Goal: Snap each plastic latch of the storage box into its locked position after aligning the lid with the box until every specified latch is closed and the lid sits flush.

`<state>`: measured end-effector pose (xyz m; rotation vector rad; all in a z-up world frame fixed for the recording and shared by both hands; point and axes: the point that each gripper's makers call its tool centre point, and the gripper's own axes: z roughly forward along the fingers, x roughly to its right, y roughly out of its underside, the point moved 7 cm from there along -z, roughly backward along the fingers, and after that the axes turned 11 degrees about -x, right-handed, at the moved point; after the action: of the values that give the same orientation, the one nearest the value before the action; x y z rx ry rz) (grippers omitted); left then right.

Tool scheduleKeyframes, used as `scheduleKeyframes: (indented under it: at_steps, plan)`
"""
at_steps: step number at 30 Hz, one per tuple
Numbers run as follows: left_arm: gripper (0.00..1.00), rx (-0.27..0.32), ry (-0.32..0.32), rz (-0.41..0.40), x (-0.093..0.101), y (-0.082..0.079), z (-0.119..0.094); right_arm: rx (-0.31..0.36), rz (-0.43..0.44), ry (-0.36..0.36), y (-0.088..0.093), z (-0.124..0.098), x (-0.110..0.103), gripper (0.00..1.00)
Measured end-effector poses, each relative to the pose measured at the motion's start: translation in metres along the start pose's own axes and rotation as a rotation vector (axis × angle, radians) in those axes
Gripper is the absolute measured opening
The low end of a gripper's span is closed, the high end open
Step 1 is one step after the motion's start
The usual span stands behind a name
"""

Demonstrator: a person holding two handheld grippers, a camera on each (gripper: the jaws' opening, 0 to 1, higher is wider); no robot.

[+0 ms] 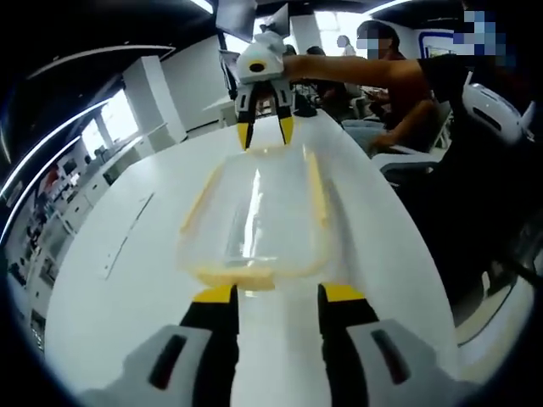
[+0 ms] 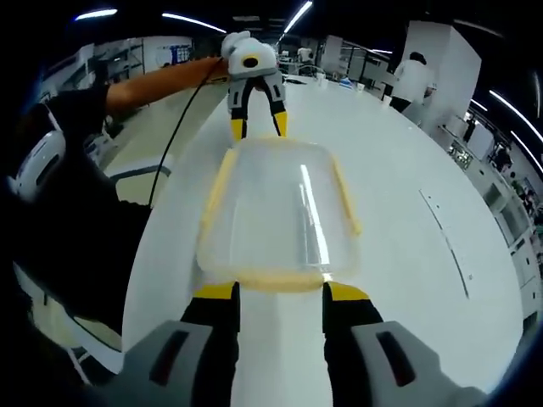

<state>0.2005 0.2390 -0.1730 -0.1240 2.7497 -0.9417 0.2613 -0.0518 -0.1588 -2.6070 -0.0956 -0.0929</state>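
Observation:
A clear storage box (image 1: pixel 254 212) with a transparent lid and yellow latches lies lengthwise on the white table (image 1: pixel 119 280). In the left gripper view my left gripper (image 1: pixel 278 293) is open, its yellow tips on either side of the near end latch (image 1: pixel 242 275). My right gripper (image 1: pixel 264 134) stands open at the box's far end. In the right gripper view the right gripper (image 2: pixel 280 292) straddles its near end latch (image 2: pixel 280 281), with the left gripper (image 2: pixel 256 127) opposite, beyond the box (image 2: pixel 276 212). Yellow side latches (image 2: pixel 219 186) run along both long sides.
A person's arm (image 1: pixel 356 72) reaches over the table from the seated body at one side, beside a white chair (image 1: pixel 496 114). The table edge (image 2: pixel 157 254) curves close to the box there. Another person (image 2: pixel 416 76) stands far off. Bare tabletop (image 2: pixel 424 254) stretches on the other side.

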Motion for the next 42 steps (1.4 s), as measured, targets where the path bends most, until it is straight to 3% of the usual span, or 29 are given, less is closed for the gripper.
scheduleKeyframes:
  at_steps: [11, 19, 28, 37, 42]
  plan:
    - [0.34, -0.009, -0.002, 0.008, 0.01, -0.003, 0.002, -0.024, -0.005, 0.015, 0.001, -0.001, 0.005, 0.36]
    - [0.35, 0.009, -0.015, 0.01, 0.014, -0.004, -0.002, -0.011, 0.0, 0.018, 0.0, -0.001, -0.011, 0.36]
    - [0.43, 0.026, -0.07, 0.013, 0.01, -0.011, -0.005, 0.005, -0.011, 0.015, -0.004, -0.003, -0.017, 0.38]
    - [0.48, -0.014, -0.078, 0.005, -0.002, -0.012, 0.003, -0.006, -0.012, 0.002, -0.004, 0.0, -0.016, 0.4]
    - [0.48, 0.015, -0.072, -0.011, -0.013, -0.009, 0.003, 0.005, -0.006, -0.005, -0.003, -0.001, -0.016, 0.39]
